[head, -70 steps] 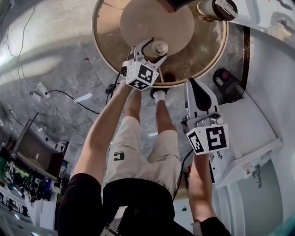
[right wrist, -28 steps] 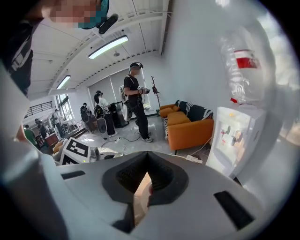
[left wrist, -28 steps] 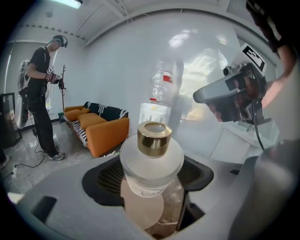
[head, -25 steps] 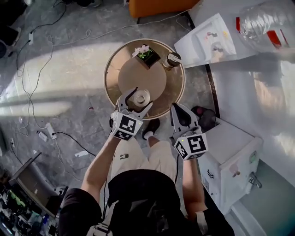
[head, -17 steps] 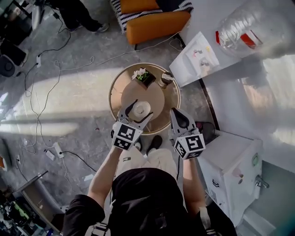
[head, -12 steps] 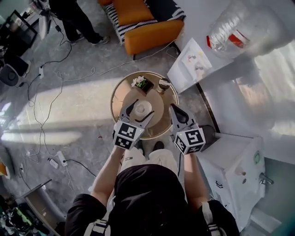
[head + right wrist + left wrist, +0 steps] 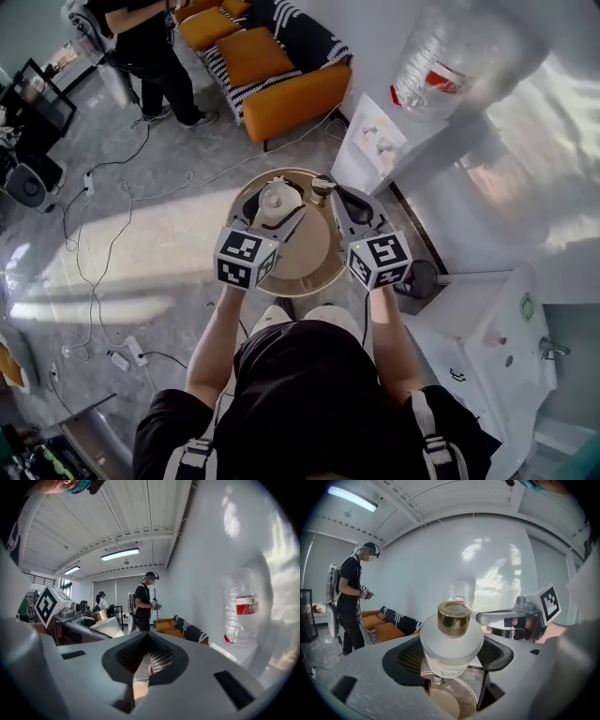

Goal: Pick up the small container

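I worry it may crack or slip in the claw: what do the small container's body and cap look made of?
The body looks like frosted glass, possibly plastic: its surface is milky, matte and faintly translucent. The cap looks like metal or metallised plastic: it is shiny gold with bright reflections.

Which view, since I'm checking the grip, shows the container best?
The left gripper view: the container fills its middle, frosted body and gold cap plain, clamped between the jaws. The head view shows it small from above; the right gripper view catches only its cap and shoulder, at left.
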Demonstrator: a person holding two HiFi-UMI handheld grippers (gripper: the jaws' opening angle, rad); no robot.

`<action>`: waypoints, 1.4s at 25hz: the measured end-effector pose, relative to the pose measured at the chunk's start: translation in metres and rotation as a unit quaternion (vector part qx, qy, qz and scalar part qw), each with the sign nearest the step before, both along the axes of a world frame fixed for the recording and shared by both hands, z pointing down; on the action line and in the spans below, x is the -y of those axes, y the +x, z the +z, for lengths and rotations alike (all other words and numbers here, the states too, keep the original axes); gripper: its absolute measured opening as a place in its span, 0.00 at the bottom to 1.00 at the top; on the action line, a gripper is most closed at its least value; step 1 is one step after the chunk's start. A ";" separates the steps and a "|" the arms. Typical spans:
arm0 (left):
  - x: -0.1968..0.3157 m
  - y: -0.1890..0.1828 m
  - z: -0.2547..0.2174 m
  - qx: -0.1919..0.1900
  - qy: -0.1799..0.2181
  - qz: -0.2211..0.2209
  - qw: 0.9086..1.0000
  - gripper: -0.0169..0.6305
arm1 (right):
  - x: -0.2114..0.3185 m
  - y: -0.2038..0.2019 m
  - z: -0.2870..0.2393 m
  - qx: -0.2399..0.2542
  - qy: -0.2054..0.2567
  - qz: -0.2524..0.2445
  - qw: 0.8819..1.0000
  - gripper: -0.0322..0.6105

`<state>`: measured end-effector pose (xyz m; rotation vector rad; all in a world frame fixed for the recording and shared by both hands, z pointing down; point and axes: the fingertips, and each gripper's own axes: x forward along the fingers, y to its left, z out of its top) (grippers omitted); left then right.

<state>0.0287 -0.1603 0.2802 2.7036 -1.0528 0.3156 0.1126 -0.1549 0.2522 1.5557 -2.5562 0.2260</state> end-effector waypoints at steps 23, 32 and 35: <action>-0.015 -0.020 -0.064 0.016 0.026 0.002 1.000 0.55 | -0.008 -0.030 -0.060 -0.025 0.058 -0.030 0.998 0.05; -0.021 -0.023 -0.056 0.028 0.027 0.004 0.999 0.55 | -0.015 -0.034 -0.057 -0.027 0.057 -0.031 0.998 0.05; -0.022 -0.025 -0.055 0.030 0.025 0.006 0.999 0.55 | -0.016 -0.037 -0.057 -0.028 0.057 -0.031 0.997 0.05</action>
